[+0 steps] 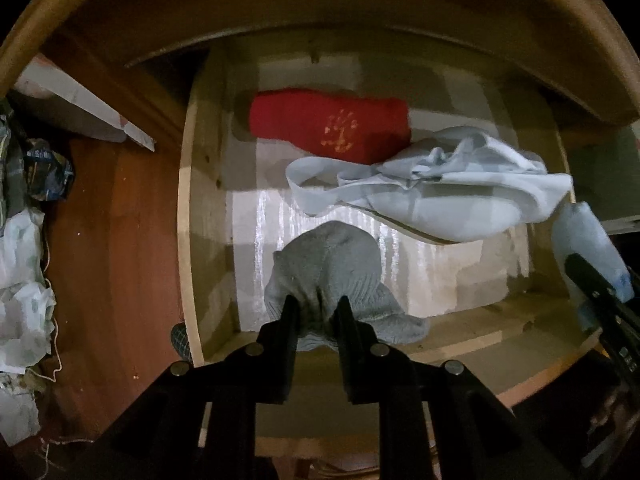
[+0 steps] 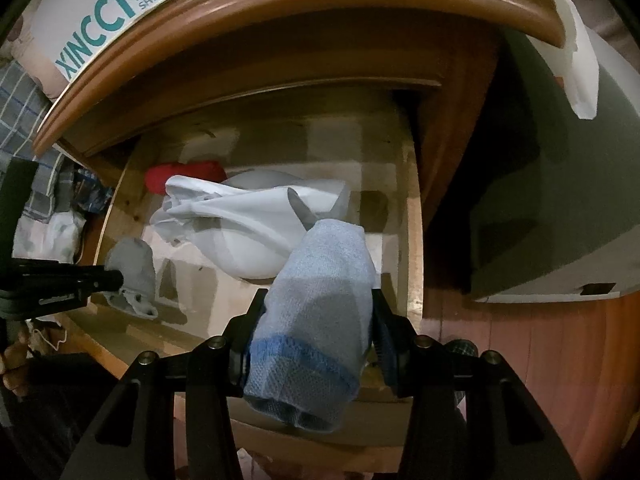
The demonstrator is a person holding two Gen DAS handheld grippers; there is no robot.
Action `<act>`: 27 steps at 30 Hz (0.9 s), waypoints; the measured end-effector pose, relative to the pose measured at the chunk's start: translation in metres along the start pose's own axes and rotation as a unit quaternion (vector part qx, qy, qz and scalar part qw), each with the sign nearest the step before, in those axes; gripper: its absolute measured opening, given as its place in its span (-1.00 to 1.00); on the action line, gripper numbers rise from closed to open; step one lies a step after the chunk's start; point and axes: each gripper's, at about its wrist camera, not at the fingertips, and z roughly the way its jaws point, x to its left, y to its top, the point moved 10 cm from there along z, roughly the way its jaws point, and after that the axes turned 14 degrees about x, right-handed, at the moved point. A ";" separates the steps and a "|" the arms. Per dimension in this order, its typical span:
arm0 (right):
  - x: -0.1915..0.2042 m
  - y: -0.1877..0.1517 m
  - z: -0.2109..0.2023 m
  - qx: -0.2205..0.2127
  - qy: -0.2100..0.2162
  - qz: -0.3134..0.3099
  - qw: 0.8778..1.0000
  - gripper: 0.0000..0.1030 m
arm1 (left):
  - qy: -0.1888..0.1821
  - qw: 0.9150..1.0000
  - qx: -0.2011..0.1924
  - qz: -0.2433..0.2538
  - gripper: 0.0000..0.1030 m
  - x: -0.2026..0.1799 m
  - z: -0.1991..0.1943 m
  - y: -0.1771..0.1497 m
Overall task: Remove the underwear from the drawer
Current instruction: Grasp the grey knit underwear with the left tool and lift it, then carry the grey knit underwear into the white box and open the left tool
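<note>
The wooden drawer (image 1: 188,200) stands pulled out. My left gripper (image 1: 318,306) points straight down and is shut on a grey rolled garment (image 1: 328,264), which hangs above the drawer's pale liner. The same grey garment (image 2: 134,264) shows at the left of the right wrist view, pinched by the left gripper (image 2: 118,278). My right gripper (image 2: 316,308) is shut on a light blue rolled garment (image 2: 320,312) with a darker blue band, over the drawer's front right. That blue garment (image 1: 588,240) shows at the right edge of the left wrist view. White underwear (image 1: 440,196) and a red folded cloth (image 1: 328,128) lie in the drawer.
The cabinet top (image 2: 280,8) overhangs the drawer's back, with a shoe box (image 2: 104,4) on it. Crumpled clothes and bags (image 1: 24,264) lie on the reddish floor to the drawer's left. A grey-green box (image 2: 560,208) stands to the right.
</note>
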 end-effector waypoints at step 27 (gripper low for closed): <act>0.003 0.000 0.000 -0.001 -0.007 -0.012 1.000 -0.12 | -0.009 0.979 -0.192 0.063 -0.65 -0.003 -0.165 -0.028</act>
